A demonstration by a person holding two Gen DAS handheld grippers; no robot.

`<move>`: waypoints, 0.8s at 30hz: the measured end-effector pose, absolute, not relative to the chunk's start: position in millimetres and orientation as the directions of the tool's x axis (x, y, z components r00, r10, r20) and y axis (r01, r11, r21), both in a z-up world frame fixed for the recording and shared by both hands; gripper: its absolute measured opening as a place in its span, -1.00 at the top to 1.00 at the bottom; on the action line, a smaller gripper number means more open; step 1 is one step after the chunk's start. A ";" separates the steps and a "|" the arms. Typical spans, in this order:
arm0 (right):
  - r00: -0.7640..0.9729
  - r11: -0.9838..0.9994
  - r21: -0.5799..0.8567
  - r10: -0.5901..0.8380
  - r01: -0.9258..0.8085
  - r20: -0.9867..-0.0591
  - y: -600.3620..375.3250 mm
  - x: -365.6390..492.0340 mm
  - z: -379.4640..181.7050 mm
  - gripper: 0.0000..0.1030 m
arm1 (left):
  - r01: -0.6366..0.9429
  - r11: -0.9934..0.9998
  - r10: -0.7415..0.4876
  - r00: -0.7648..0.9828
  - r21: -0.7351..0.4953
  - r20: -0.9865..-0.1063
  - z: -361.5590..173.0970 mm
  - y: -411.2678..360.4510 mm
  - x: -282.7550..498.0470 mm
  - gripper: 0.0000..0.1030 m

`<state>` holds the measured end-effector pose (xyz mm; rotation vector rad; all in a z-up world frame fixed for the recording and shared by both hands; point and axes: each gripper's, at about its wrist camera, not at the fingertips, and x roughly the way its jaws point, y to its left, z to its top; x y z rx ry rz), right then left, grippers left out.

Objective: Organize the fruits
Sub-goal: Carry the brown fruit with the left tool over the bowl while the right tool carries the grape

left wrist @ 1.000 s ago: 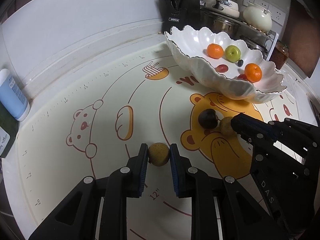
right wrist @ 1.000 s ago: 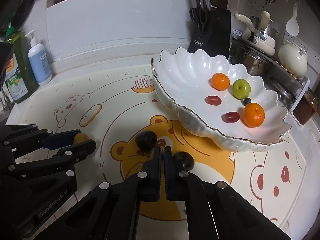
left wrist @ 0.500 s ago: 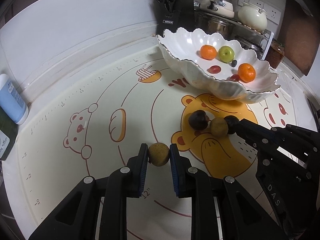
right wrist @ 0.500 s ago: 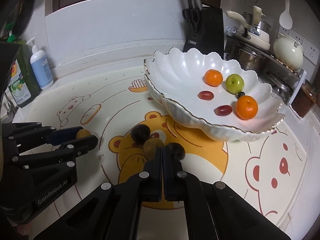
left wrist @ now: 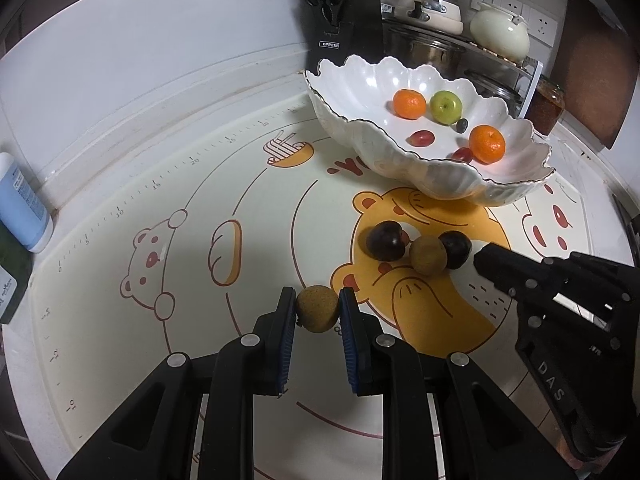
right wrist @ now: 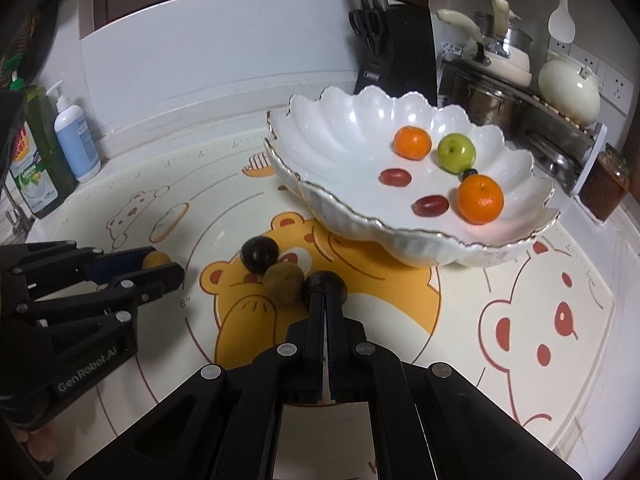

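My left gripper (left wrist: 317,306) is shut on a small brown kiwi (left wrist: 317,309), held just above the bear mat; it also shows in the right wrist view (right wrist: 154,268). My right gripper (right wrist: 325,298) is shut and empty, its tips just behind a dark plum (right wrist: 324,285). Beside that plum lie a second brown kiwi (right wrist: 283,279) and another dark plum (right wrist: 260,254); the same three show in the left wrist view around the kiwi (left wrist: 428,255). The white scalloped bowl (right wrist: 320,196) holds two oranges, a green apple (right wrist: 456,152), red grapes and a blueberry.
A knife block (right wrist: 396,52) stands behind the bowl. A rack with pots and a kettle (right wrist: 568,92) is at the back right. Soap bottles (right wrist: 76,136) stand at the left by the wall. A jar (right wrist: 604,184) sits right of the bowl.
Both grippers have pulled back from the bowl. The right gripper has withdrawn behind the three fruits, so the kiwi and dark plum now show in front of its tips. The left still holds its kiwi.
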<state>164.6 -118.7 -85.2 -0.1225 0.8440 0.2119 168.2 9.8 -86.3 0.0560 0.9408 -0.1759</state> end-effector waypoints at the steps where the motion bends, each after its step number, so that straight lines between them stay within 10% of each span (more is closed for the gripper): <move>1: 0.639 0.971 -0.020 0.142 -0.239 -0.756 -119.4 164.9 -86.9 0.85 | 0.175 0.984 -0.126 0.576 -0.029 -0.808 -86.4 10.1 168.4 0.56; 6: 0.637 0.959 -0.051 0.144 -0.277 -0.757 -121.6 166.4 -91.9 0.31 | 0.169 0.985 -0.122 0.574 -0.029 -0.810 -88.3 7.3 171.3 0.56; 24: 0.533 0.816 -0.126 0.243 -0.564 -0.811 -122.3 193.4 -97.5 0.31 | 0.163 0.985 -0.134 0.555 -0.050 -0.821 -91.5 -18.0 171.9 0.56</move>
